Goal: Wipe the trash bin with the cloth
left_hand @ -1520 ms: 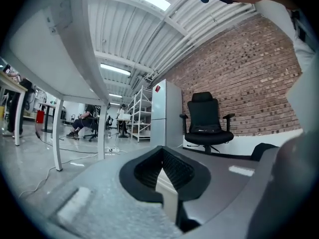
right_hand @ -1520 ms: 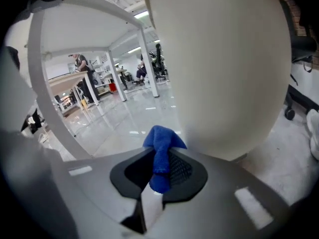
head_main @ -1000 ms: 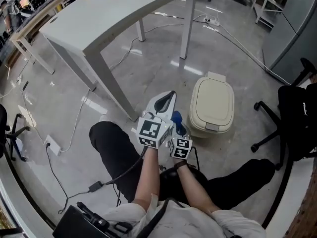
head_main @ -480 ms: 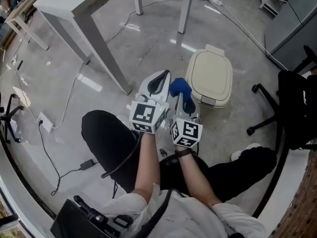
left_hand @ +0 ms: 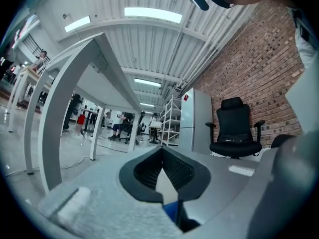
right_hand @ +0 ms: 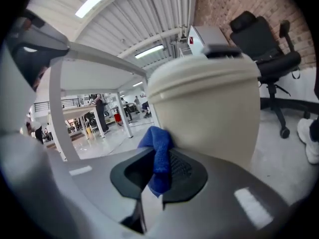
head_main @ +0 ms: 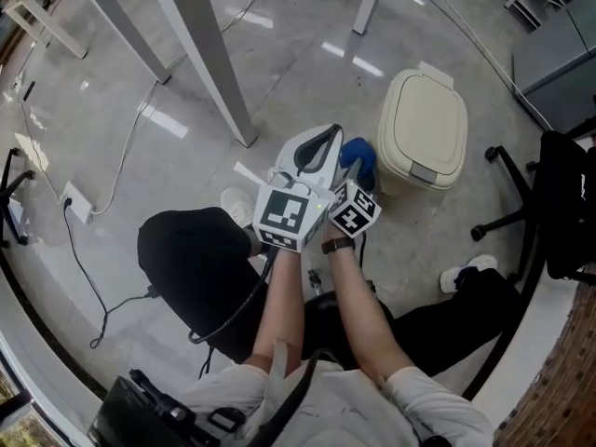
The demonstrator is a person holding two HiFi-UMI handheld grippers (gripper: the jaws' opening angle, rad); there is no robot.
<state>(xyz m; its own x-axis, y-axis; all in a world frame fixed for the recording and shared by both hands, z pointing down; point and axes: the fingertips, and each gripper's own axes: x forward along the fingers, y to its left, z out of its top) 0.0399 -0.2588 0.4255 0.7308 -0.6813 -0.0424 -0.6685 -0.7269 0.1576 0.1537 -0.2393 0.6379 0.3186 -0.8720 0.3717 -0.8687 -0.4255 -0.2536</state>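
Grey floor (head_main: 307, 54): polished, with bright streaks of reflected light, filling most of the head view.
White table leg (head_main: 209, 54): slants across the upper left and stands on the floor.
Left gripper (head_main: 321, 138): held out in front of me, centre frame. In the left gripper view its jaws meet at the tips with nothing between them.
Right gripper (head_main: 361, 170): just right of the left gripper, jaws pinched narrow on a blue cloth (head_main: 358, 155).
Cloth: a bunched fold sticks out past the right jaws, up against the side wall of the trash bin (head_main: 424, 128). I cannot tell whether it presses on the wall.
Trash bin: cream, rounded, lid down, standing on the floor just right of the cloth.
Black office chair (head_main: 559, 194): at the far right edge, near the bin but apart from it.
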